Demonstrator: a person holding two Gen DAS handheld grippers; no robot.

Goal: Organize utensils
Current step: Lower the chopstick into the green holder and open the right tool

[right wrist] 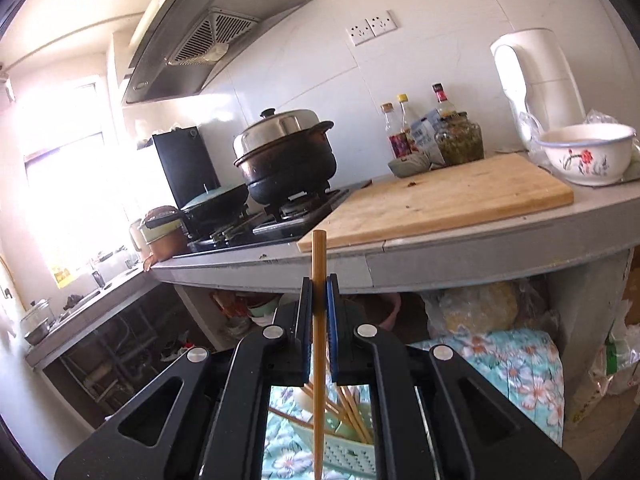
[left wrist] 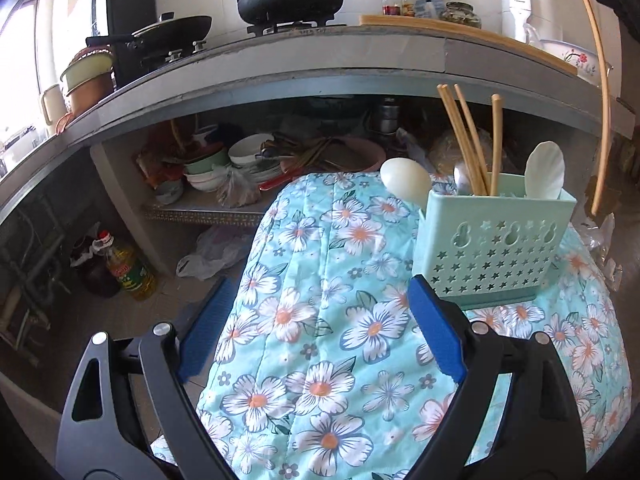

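A chopstick (right wrist: 319, 320) is clamped upright in the right gripper (right wrist: 319, 308) above the holder (left wrist: 492, 240), while the left gripper (left wrist: 316, 332) is held wide apart, empty

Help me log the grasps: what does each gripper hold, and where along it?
The right gripper is shut on a bamboo chopstick, pinched near its upper end. The left gripper is open above the floral cloth, holding nothing.

Utensils and kitchen things, counted

We count three chopsticks (left wrist: 472, 140) and two pale spoons (left wrist: 404, 180) in one mint holder (left wrist: 492, 240), a fourth chopstick (right wrist: 319, 320) apart, three sauce bottles (right wrist: 404, 124), one jar (right wrist: 460, 138), one cutting board (right wrist: 440, 200).
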